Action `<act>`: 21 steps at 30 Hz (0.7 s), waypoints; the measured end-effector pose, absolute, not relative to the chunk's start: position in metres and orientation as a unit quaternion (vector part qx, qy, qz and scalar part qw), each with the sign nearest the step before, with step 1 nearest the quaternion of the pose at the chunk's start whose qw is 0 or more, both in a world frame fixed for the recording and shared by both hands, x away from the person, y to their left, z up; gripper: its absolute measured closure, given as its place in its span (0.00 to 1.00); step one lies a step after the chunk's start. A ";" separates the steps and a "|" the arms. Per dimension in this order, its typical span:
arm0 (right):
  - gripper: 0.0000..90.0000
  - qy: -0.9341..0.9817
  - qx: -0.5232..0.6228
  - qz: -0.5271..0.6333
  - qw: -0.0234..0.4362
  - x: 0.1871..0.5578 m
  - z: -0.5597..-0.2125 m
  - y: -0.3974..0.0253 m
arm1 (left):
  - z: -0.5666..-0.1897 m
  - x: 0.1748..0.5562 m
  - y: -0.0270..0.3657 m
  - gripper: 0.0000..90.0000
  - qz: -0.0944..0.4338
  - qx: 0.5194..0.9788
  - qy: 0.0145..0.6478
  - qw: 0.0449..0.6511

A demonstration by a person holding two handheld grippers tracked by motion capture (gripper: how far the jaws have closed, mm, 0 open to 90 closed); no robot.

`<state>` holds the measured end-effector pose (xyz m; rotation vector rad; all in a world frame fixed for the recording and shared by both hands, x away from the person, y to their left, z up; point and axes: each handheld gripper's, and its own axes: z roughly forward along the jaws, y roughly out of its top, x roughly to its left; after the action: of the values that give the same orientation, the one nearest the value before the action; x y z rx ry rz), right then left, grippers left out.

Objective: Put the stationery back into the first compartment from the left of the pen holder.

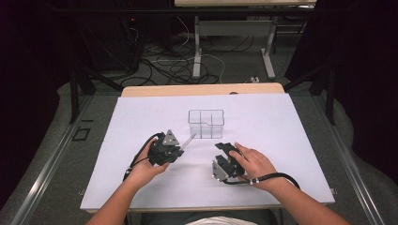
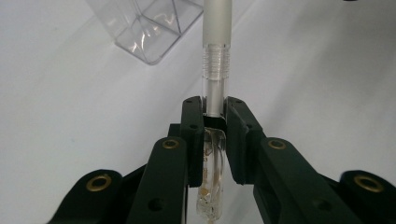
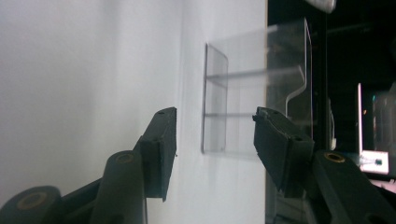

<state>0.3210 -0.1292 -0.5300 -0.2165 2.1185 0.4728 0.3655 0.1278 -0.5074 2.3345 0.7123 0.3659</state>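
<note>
Left claw (image 2: 215, 121) pinches a clear pen (image 2: 215, 70) mid-barrel, tip aimed at the clear organizer (image 1: 206, 123) just ahead. Light, stiff, slick plastic, I'd say: grip the barrel squarely. Right claw (image 3: 215, 140) gapes empty beside the organizer.

Clear pen (image 2: 215, 70) clamped, tip pointing toward the clear organizer (image 1: 206, 123).
</note>
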 end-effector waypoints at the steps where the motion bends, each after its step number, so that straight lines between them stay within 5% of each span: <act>1: 0.53 0.862 -0.082 0.196 0.460 0.323 -0.529 -0.133 | -0.507 0.366 0.129 0.87 0.139 0.891 0.274 0.334; 10: 0.40 0.872 -0.002 0.203 0.445 0.337 -0.534 -0.159 | -0.502 0.369 0.131 0.87 0.147 0.859 0.296 0.392; 21: 0.24 0.876 0.185 0.295 0.333 0.352 -0.527 -0.175 | -0.474 0.383 0.138 0.87 0.152 0.795 0.334 0.483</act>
<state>0.3524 -0.1747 -0.5271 0.4820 2.2878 0.7714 0.3833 0.1384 -0.4743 1.9370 0.8129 0.3704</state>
